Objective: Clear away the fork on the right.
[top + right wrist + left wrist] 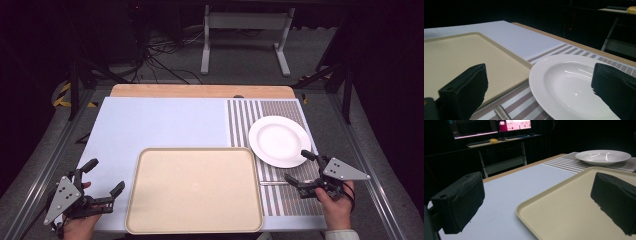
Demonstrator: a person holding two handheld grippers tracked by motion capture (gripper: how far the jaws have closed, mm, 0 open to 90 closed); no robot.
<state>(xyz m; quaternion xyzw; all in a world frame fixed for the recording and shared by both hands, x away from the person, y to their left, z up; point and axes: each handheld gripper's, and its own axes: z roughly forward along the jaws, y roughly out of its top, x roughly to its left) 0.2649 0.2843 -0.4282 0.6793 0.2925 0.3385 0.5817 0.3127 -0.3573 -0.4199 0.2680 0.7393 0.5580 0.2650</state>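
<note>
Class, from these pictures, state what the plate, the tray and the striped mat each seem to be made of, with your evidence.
Plate: probably glazed ceramic; white, glossy, with sharp light streaks and a ribbed rim.
Tray: likely matte plastic; even beige, moulded raised rim, rounded corners, dull sheen.
Striped mat: seems woven, cloth or vinyl; a fine mesh grain shows in its brown stripes.

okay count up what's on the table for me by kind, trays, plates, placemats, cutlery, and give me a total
Trays: 1, the beige tray
Plates: 1, the white plate
Placemats: 1, the striped placemat
Cutlery: 1, a metal piece partly hidden, kind unclear
Total: 4
</note>
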